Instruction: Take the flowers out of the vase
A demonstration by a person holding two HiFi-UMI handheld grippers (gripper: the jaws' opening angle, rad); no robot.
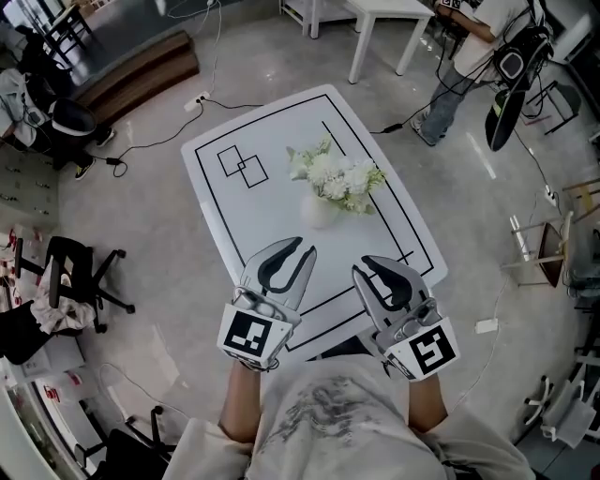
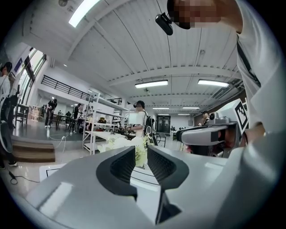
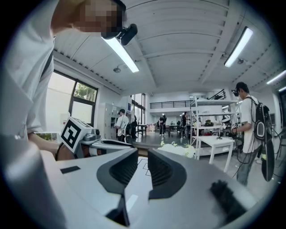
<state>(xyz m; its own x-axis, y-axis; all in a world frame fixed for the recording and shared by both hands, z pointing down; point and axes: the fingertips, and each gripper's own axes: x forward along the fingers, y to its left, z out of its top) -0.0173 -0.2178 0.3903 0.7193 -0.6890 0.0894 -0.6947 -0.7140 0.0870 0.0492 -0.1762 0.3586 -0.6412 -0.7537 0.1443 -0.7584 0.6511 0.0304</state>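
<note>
A white vase (image 1: 317,212) holding white flowers (image 1: 337,175) stands in the middle of a white table (image 1: 253,122) marked with black lines. Both grippers hover over the table's near edge, short of the vase and pointing toward it. My left gripper (image 1: 306,246) is open with a narrow gap and nothing in it; in the left gripper view (image 2: 141,154) the flowers (image 2: 111,142) show far ahead. My right gripper (image 1: 362,264) is also open and empty, and in its own view (image 3: 143,163) the flowers (image 3: 178,150) lie ahead to the right. The jaws hide the vase in both gripper views.
A small white table (image 1: 384,19) and a person with gear (image 1: 469,52) are beyond the far right corner. An office chair (image 1: 75,272) stands at the left, and cables (image 1: 159,141) run over the floor. Shelving (image 2: 96,129) and other people fill the background.
</note>
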